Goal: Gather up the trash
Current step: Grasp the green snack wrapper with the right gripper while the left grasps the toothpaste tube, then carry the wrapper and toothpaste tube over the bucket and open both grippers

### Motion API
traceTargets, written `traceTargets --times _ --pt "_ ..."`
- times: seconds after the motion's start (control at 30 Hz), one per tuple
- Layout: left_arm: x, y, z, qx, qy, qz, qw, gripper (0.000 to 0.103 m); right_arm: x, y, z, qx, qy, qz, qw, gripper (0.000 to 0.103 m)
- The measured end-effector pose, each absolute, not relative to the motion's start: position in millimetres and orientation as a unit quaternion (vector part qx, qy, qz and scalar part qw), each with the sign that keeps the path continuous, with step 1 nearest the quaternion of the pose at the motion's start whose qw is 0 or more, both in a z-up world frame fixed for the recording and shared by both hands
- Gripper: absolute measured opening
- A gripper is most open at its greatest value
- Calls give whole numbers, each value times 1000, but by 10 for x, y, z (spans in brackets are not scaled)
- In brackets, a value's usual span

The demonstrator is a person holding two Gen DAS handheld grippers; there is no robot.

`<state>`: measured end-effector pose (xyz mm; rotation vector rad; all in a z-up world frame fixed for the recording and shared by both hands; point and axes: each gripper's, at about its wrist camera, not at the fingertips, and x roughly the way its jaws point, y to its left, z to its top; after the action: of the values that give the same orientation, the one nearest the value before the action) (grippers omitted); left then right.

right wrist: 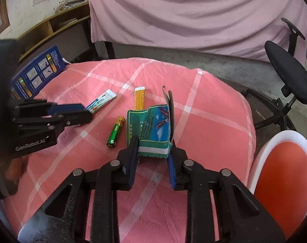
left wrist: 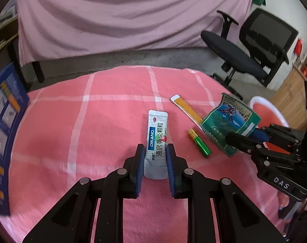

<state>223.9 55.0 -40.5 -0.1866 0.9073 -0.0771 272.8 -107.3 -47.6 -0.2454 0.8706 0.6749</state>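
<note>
Fingers of the left gripper [left wrist: 155, 151] stand narrow on either side of a white medicine sachet [left wrist: 156, 133], their blue pads against its long edges near the lower end, so it looks pinched; the sachet's far end points away over the pink checked cloth [left wrist: 104, 125]. The right gripper [right wrist: 153, 147] has its jaws somewhat wider, closed against the two sides of a crumpled green wrapper [right wrist: 151, 129], whose right edge curls upright along the right finger; whether the wrapper is lifted clear of the cloth is hard to say from this angle.

Between the two grippers lies a green and gold battery [right wrist: 115, 131], apart from both, with bare cloth all round it. Beyond it, an orange and white strip [right wrist: 139, 99] lies flat, its near end tucked behind the wrapper.

Further out, a blue printed box [right wrist: 38, 73] stands at the cloth's left edge. A white-rimmed red bin [right wrist: 283, 174] sits just off the table's right edge, near the right gripper. A black office chair [left wrist: 254, 46] stands well back on the grey floor.
</note>
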Motion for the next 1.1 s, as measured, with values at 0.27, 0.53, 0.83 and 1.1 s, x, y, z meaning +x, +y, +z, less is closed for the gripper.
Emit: traceTargets --times 0.27,0.53,0.83,1.1 --pt "1892 504 -116 -128 365 -39 921 18 2483 -1256 -293 -89 362 318 872 20" --pt "1716 324 246 -140 284 -59 947 18 2195 -1528 43 -56 267 320 907 20" --pt "1577 -194 870 -121 144 -110 976 18 1711 -2010 722 -60 81 262 960 20" --pt "1486 -874 1184 -72 61 -164 982 18 1477 -2540 1013 -47 -8 177 983 20"
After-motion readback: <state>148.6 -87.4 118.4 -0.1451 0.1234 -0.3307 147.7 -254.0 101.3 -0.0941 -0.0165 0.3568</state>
